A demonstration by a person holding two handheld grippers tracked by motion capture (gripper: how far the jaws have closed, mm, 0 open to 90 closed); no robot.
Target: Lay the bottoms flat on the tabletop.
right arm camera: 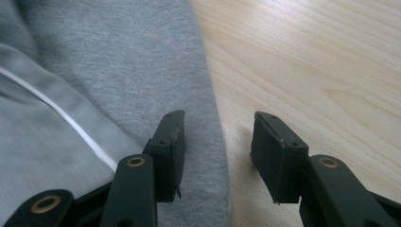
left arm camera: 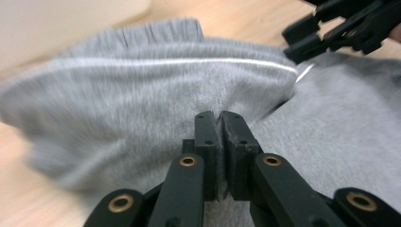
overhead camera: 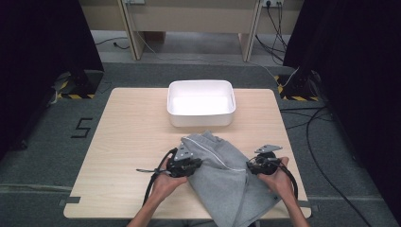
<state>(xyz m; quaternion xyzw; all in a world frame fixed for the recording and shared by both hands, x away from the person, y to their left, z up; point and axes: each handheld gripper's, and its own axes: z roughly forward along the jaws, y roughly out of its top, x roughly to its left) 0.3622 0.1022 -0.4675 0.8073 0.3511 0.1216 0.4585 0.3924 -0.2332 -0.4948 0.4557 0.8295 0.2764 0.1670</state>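
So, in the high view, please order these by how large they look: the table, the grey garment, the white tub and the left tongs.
1. table
2. grey garment, though part of it hangs over the near edge
3. white tub, which is farther from the camera, so its place after the garment is unsure
4. left tongs
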